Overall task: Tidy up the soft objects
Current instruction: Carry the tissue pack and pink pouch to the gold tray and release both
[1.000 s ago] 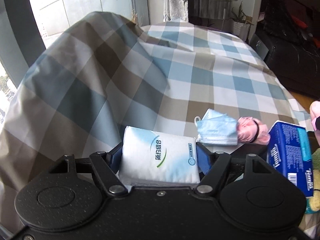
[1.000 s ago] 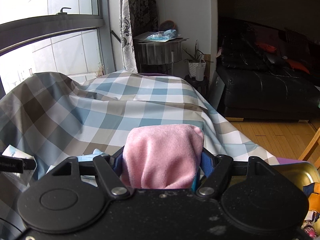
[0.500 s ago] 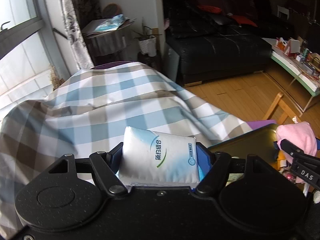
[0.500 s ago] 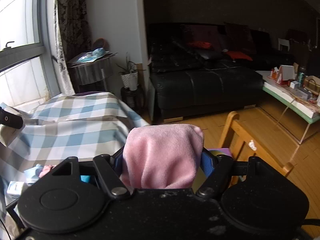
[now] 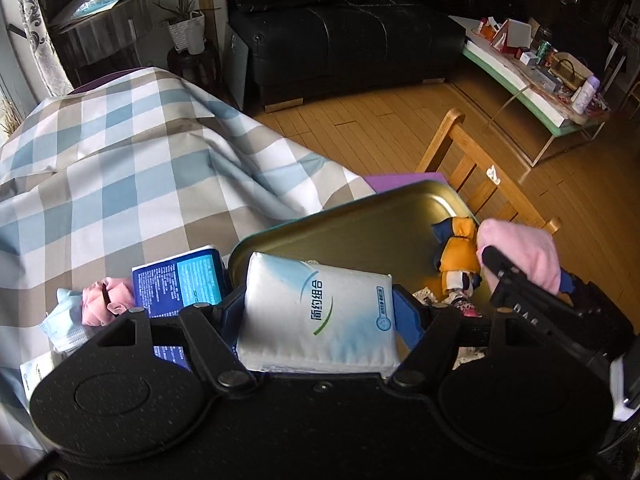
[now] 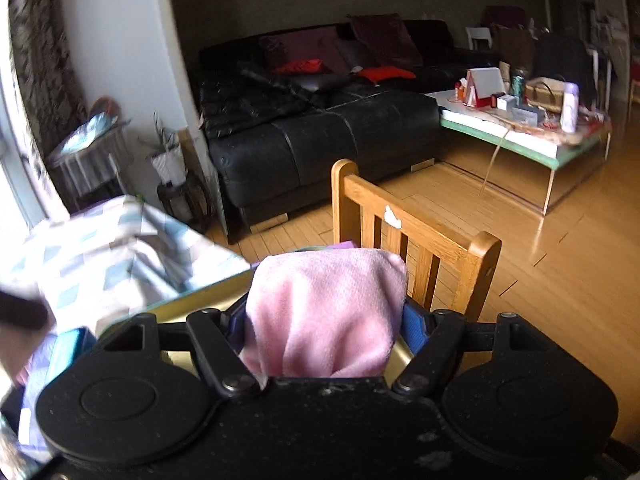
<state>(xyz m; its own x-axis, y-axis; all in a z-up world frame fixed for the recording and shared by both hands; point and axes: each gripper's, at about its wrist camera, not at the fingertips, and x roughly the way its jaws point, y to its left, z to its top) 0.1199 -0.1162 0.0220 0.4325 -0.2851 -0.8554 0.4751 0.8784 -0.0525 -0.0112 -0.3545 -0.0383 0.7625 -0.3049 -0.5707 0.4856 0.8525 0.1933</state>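
Observation:
My left gripper (image 5: 320,312) is shut on a white and blue tissue pack (image 5: 316,316), held over the near edge of a gold metal tray (image 5: 360,232). My right gripper (image 6: 324,316) is shut on a folded pink cloth (image 6: 324,308); it also shows in the left wrist view (image 5: 520,252) over the tray's right side. A small doll in orange (image 5: 458,256) lies in the tray. A blue tissue box (image 5: 178,280), a pink scrunchie (image 5: 108,296) and a blue face mask (image 5: 66,320) lie left of the tray on the checked cloth (image 5: 120,168).
A wooden chair (image 6: 412,248) stands just behind the tray. Beyond are a black sofa (image 6: 320,128), a cluttered low table (image 6: 528,128) and wooden floor (image 5: 380,120). A plant stand (image 5: 188,36) stands by the wall.
Both grippers have swung right, from over the checked cloth to over the gold tray, still holding the tissue pack and the pink cloth.

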